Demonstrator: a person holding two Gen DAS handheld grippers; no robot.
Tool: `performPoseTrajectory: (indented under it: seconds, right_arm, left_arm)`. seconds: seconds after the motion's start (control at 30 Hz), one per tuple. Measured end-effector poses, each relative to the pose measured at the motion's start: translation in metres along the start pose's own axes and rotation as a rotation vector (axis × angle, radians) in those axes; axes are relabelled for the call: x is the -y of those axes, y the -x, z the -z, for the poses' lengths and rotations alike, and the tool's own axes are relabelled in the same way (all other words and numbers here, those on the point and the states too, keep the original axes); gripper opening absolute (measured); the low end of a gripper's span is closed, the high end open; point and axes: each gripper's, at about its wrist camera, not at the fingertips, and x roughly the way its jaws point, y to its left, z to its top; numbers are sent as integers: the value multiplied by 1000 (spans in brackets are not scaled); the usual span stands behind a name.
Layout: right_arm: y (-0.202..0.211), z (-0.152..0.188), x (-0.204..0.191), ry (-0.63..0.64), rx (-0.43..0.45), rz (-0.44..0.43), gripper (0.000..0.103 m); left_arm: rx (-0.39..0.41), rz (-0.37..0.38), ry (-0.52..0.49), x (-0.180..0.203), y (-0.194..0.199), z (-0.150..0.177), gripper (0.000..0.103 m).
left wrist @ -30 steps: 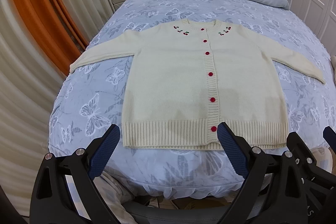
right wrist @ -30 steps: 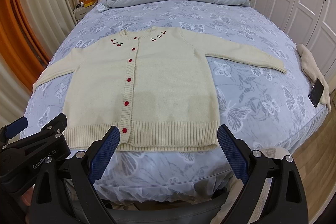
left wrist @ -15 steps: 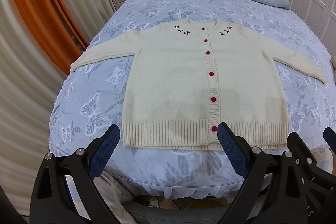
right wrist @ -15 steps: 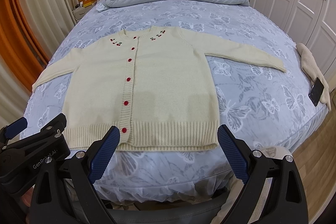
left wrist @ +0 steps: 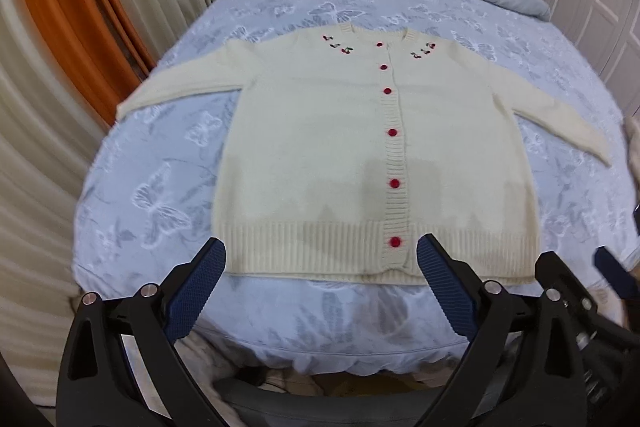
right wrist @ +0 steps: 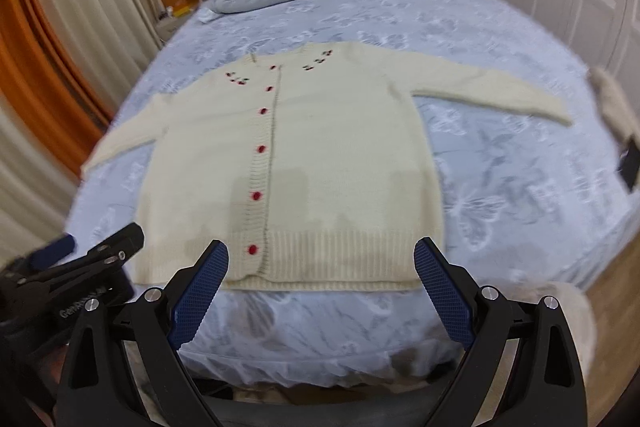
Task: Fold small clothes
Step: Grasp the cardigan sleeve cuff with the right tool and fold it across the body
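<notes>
Cream cardigan (left wrist: pixel 360 155) lies flat, unfolded, on the bed (left wrist: pixel 168 187). Left gripper (left wrist: pixel 320 287) and right gripper (right wrist: pixel 320 287) hover spread wide, empty, just short of its hem. Next: pinch a sleeve, probably.

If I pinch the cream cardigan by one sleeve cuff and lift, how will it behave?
The cream cardigan looks like soft knit lying limp on the bedsheet, so it will probably drape and sag, not hold shape. Buttoned shut by its red buttons, the front should stay together. The body may drag along the sheet.
</notes>
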Motion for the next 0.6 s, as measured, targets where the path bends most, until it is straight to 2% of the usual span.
performPoseTrajectory:
  seconds: [0.13,0.33,0.4,0.47,0.6]
  right_arm:
    - [-21,-20,50,-71,25,28,92]
    - [-71,-76,178,-299,67,119,92]
    - [-97,-99,224,-378,69,188,92]
    - [-116,-114,257,-433,67,222,92]
    - [-165,-142,327,-582,68,203,91]
  left_arm:
    - [3,2,21,-4,-19,-9,96]
    - [-12,-8,38,-2,-61,-21,96]
    - [-22,-9,50,0,-76,-25,96]
    - [-37,4,78,3,-94,-28,96]
    - [-58,29,92,12,-119,-34,96]
